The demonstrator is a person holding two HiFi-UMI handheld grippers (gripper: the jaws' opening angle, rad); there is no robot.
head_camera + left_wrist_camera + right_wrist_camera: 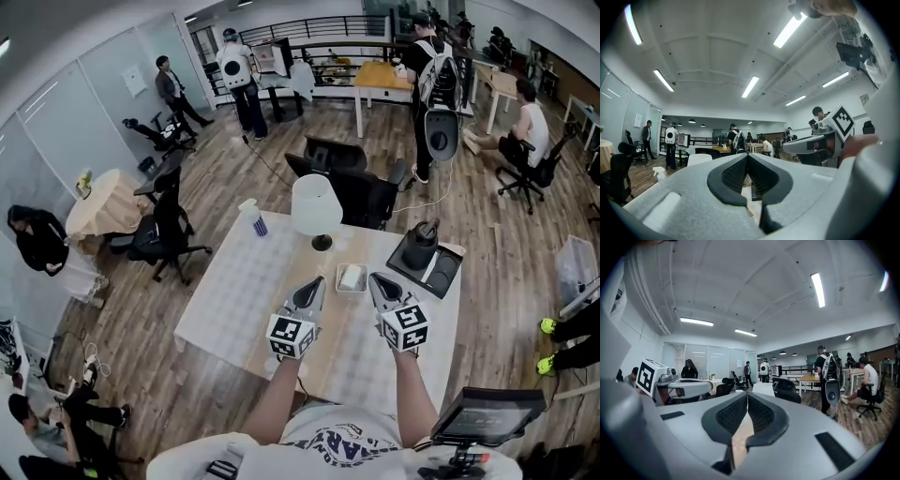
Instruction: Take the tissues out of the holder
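While both grippers hang level over the table (pixel 234 281), the tissue holder (pixel 352 277) sits on the tabletop between their tips as the head view shows it, white tissues inside it; a white lamp (pixel 316 208) stands just beyond it, a black tray (pixel 448 272) to its right; the left gripper (pixel 747 155) has its jaws pressed together with nothing between them; the right gripper (pixel 747 393) is likewise closed and empty; neither one touches the holder.
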